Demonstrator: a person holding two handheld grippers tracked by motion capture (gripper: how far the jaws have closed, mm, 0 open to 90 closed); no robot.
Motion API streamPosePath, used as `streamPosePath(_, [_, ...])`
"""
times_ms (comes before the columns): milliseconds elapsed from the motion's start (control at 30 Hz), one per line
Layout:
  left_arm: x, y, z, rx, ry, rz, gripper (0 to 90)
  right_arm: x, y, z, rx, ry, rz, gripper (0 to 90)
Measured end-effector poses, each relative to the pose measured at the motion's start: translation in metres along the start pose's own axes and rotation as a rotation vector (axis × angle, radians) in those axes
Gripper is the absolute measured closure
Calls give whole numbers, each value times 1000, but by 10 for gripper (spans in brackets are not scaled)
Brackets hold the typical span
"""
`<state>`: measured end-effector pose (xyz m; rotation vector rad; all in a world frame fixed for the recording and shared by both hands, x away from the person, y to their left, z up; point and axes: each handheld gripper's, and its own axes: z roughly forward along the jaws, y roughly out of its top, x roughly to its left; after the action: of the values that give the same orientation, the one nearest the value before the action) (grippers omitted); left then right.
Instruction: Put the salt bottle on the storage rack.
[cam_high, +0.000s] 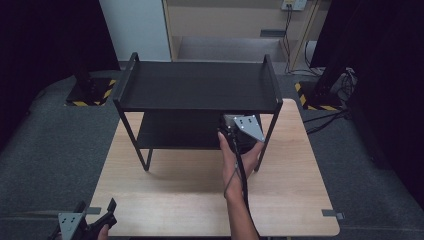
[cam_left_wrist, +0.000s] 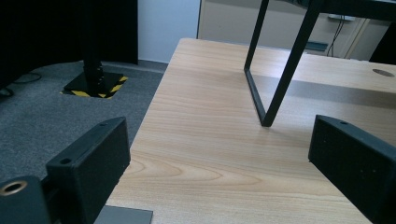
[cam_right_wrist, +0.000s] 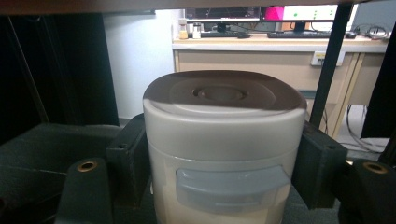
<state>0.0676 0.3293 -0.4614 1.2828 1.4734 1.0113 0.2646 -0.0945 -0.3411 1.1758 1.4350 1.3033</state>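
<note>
My right tongs (cam_right_wrist: 219, 168) are pinching a pale lidded canister (cam_right_wrist: 224, 140), one jaw flat on each side wall just under the lid; the canister sits at the lower shelf (cam_right_wrist: 51, 140) of the black two-tier rack (cam_high: 197, 85), under the right end of the top shelf, toward the rack's front right leg; I cannot tell whether its base rests on the shelf or hangs just above it. In the high view the right tongs (cam_high: 239, 134) reach in from the rack's front side, the right hand (cam_high: 237, 160) behind them.

I judge the step to be either seating this canister on the lower shelf or drawing it out; either way the care is the same; I would keep the canister upright and level, since the lid (cam_right_wrist: 222, 93) comes close under the top shelf and any tilt could knock it; I would move straight along the shelf's depth, not sideways, because the front right leg (cam_right_wrist: 329, 65) stands near on that side; the grip should stay firm but not crushing, as the wall looks like smooth plastic that may slip.

My left tongs (cam_left_wrist: 224, 154) are spread wide with nothing between them, idling over the tabletop (cam_left_wrist: 210, 121) at its front left corner; I would leave them there, well apart from the rack.
</note>
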Motion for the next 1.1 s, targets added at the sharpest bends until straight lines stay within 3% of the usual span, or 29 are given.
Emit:
streamPosePath(867, [3, -2, -3, -2, 1, -9, 45, 0, -8, 1, -28, -2, 5, 309])
streamPosePath(1100, [3, -2, -5, -3, 2, -15, 45, -3, -11, 1, -59, 12, 16, 145])
